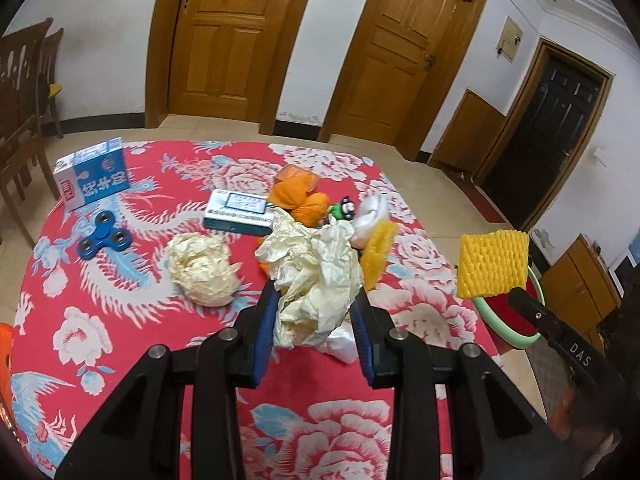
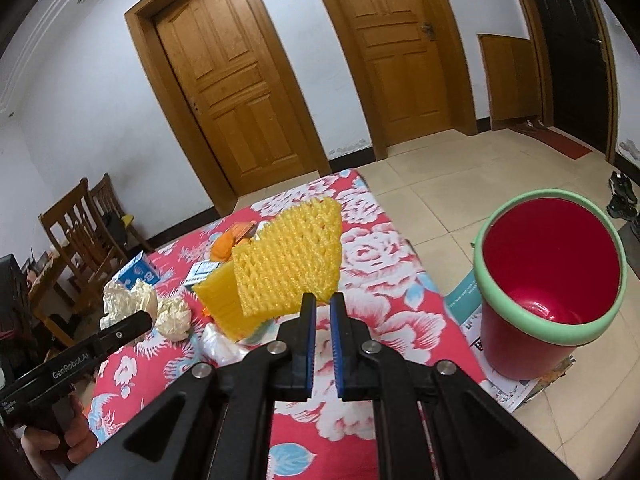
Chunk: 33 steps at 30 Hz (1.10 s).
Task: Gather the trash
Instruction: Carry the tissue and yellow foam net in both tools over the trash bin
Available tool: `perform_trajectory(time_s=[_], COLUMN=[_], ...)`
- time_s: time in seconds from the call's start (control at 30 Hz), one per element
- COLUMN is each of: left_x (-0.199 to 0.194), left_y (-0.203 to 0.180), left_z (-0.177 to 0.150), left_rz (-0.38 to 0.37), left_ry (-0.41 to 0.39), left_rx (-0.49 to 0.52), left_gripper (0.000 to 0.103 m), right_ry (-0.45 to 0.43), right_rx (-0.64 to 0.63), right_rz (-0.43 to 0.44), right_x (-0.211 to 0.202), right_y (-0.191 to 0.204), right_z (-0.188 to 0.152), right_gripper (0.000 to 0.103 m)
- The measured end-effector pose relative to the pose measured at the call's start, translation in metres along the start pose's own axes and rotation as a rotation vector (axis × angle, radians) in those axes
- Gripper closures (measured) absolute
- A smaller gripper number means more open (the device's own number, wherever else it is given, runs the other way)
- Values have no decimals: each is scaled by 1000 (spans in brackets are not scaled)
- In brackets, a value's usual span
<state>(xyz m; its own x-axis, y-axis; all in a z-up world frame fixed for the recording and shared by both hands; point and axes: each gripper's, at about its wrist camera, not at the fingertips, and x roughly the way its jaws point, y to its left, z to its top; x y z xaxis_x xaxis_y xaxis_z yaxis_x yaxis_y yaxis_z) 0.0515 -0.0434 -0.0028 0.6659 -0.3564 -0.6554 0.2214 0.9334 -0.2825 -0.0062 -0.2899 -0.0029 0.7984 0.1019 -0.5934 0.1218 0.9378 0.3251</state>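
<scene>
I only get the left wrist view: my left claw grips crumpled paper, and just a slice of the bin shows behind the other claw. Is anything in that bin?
Observer: The right wrist view looks into the bin. It seems empty, and its red bottom shows bare.
Operator: Where does it stand?
Observer: Upright on the floor beside the table, on printed paper sheets.
Operator: How much of the net does the right claw have?
Observer: The right claw pinches only the lower edge of the yellow foam net. The rest sticks up free.
</scene>
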Motion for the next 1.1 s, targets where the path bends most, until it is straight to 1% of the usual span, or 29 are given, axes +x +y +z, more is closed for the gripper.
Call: perform_trajectory(time_s=[0.3, 0.63, 1.1], left_x=[12, 49, 101], left_y=[-40, -97, -179], left_z=[13, 25, 18], left_rz=[-59, -134, -212], left_ry=[5, 65, 137], left_rx=[95, 197, 343], left_gripper=[68, 68, 68], right_ry=[-40, -81, -91], right_rx=[72, 170, 285], right_rz=[-48, -136, -266], right_x=[-14, -27, -33], right_y=[-38, -92, -170], right_z=[5, 14, 13], right_gripper=[94, 94, 94])
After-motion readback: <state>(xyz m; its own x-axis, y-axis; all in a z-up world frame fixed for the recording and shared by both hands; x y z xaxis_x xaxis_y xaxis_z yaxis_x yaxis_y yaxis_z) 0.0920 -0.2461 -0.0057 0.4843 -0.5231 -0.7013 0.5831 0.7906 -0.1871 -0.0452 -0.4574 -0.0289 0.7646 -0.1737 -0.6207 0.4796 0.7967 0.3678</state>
